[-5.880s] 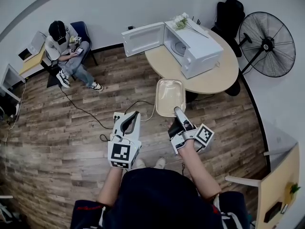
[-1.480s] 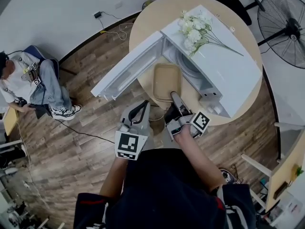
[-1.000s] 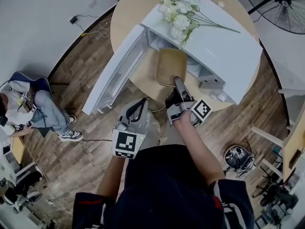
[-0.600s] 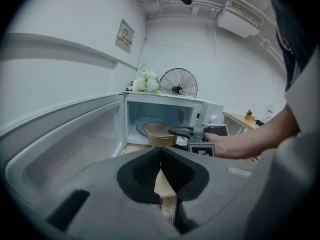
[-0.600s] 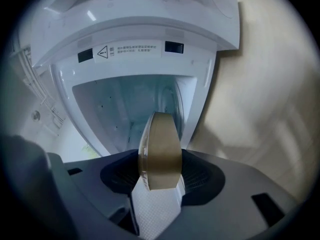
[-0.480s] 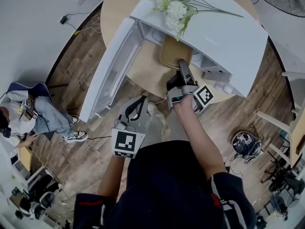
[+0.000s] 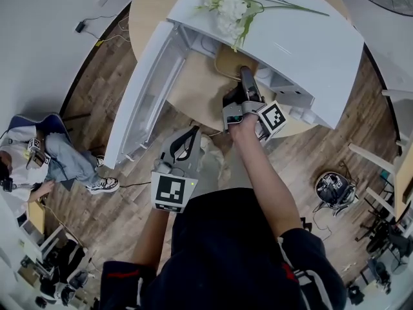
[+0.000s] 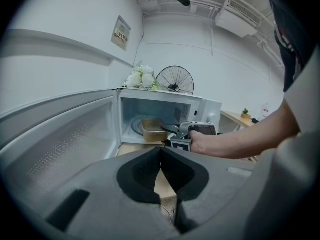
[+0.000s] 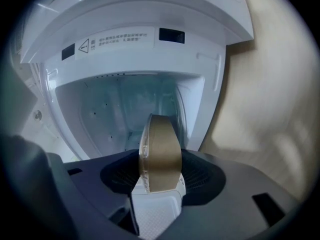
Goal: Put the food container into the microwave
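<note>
The white microwave (image 7: pixel 303 31) stands on a round wooden table (image 7: pixel 193 95) with its door (image 7: pixel 145 89) swung open to the left. My right gripper (image 7: pixel 245 77) is shut on the rim of the tan food container (image 7: pixel 227 62), which reaches into the microwave's mouth, its far part hidden under the top. In the left gripper view the container (image 8: pixel 152 130) hangs level just above the turntable, held by the right gripper (image 8: pixel 171 129). The right gripper view shows the container (image 9: pixel 160 154) edge-on between the jaws, with the white cavity (image 9: pixel 115 104) behind. My left gripper (image 7: pixel 192 133) hangs back over the floor, shut and empty.
White flowers (image 7: pixel 222 5) lie on the microwave's top. A person sits at the far left (image 7: pixel 39 160) by the wall. A fan (image 8: pixel 175 80) stands behind the microwave. A cable runs over the wooden floor (image 7: pixel 116 186), and a bag (image 7: pixel 335 189) lies at the right.
My right gripper has carried the container forward from the table edge into the microwave's opening. The left gripper has sunk slightly and stayed back.
</note>
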Tool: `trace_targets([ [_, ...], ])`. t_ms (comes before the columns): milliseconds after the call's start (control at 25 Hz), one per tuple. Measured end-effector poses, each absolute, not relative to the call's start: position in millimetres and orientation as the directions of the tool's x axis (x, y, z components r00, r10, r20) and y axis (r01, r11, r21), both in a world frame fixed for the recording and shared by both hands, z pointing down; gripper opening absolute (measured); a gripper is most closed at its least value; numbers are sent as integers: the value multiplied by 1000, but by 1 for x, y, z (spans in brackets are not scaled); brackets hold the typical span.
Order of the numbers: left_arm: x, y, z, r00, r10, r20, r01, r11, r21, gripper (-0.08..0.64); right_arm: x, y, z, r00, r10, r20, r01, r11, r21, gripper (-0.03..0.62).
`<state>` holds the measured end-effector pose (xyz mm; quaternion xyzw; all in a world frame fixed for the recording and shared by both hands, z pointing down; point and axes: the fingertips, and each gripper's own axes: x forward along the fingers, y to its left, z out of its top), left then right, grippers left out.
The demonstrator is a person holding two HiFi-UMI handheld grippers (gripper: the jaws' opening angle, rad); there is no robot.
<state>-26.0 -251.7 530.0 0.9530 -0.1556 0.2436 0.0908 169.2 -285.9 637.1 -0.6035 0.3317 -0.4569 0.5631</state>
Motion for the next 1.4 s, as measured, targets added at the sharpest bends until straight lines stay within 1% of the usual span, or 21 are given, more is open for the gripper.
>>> trace_targets([
  [160, -22, -248, 534, 833, -243, 497, -335, -937, 103, 14, 175, -284, 645, 365, -914, 177, 113, -146, -983, 224],
  [280, -19, -247, 535, 832, -239, 501, -333, -937, 106, 14, 175, -282, 645, 361, -912, 196, 125, -161, -979, 245],
  [480, -16, -250, 535, 828, -249, 503, -340, -935, 98, 14, 169, -280, 642, 325, -927, 189, 118, -159, -980, 270],
  [840, -8, -250, 534, 831, -251, 497, -340, -936, 95, 14, 142, -261, 632, 260, -948, 185, 90, -167, -982, 267],
  [880, -8, -250, 534, 830, -252, 497, -341, -935, 94, 15, 140, -260, 632, 249, -949, 193, 81, -178, -981, 246],
  [1120, -6, -249, 532, 830, -263, 492, -349, -933, 91, 14, 130, -254, 629, 195, -948, 250, -31, -261, -965, 67],
  [1200, -6, -249, 532, 829, -266, 492, -353, -931, 90, 14, 129, -255, 630, 179, -945, 275, -67, -290, -955, 40],
  [1400, -8, -250, 532, 824, -274, 495, -362, -928, 89, 14, 132, -267, 628, 167, -949, 267, -88, -285, -955, 21],
])
